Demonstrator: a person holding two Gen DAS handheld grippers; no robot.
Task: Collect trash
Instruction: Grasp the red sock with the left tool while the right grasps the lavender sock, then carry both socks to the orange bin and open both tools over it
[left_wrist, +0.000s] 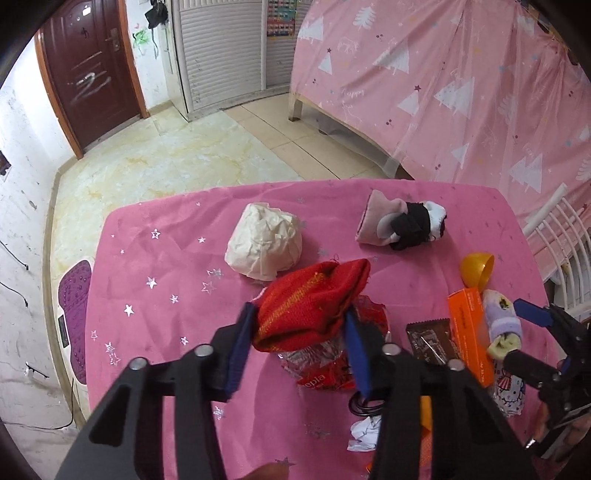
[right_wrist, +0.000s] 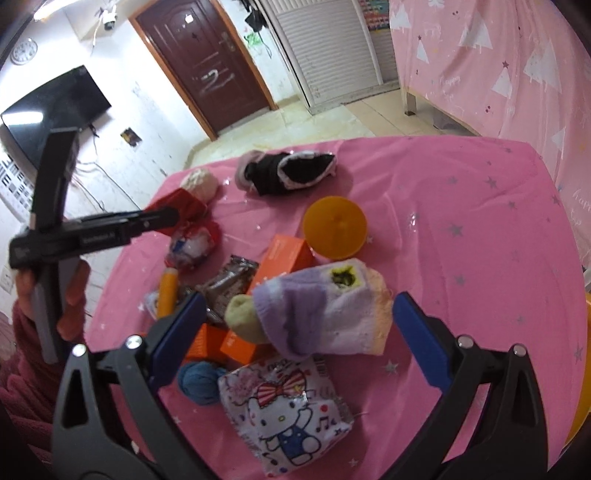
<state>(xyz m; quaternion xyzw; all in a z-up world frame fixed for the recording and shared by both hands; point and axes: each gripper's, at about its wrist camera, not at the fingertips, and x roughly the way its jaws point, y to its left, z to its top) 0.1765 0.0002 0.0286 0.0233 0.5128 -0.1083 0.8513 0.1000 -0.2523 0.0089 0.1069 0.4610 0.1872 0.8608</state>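
Left tool (left_wrist: 299, 332): clenched on a red knitted sock (left_wrist: 310, 306), its blue pads pressing both sides, held above a crumpled red-and-silver wrapper (left_wrist: 325, 365).
Right tool (right_wrist: 295, 339): released, jaws wide, either side of a lilac-and-white sock (right_wrist: 325, 314) that lies on the pile, not gripped.
Left view only: a crumpled white paper ball (left_wrist: 264, 245) sits in full behind the red sock; a white paper scrap (left_wrist: 364, 434) lies near the surface's front edge.
Right view only: a Hello Kitty foil packet (right_wrist: 288, 413) and a blue yarn ball (right_wrist: 197, 382) sit under the lilac sock; a hand (right_wrist: 70, 295) grips the left tool's handle.
Trash pile: orange cardboard boxes (right_wrist: 284, 258), brown foil wrapper (right_wrist: 229, 280), a smooth orange plastic half-shell (right_wrist: 334, 227), all crowded mid-surface.
Surface (right_wrist: 461, 240): pink cloth with silver stars.
Far edge: a bundle of pink, black and white socks (left_wrist: 402, 221).
Background: brown door (left_wrist: 92, 70), pink tree-print curtain (left_wrist: 461, 85), tiled floor.
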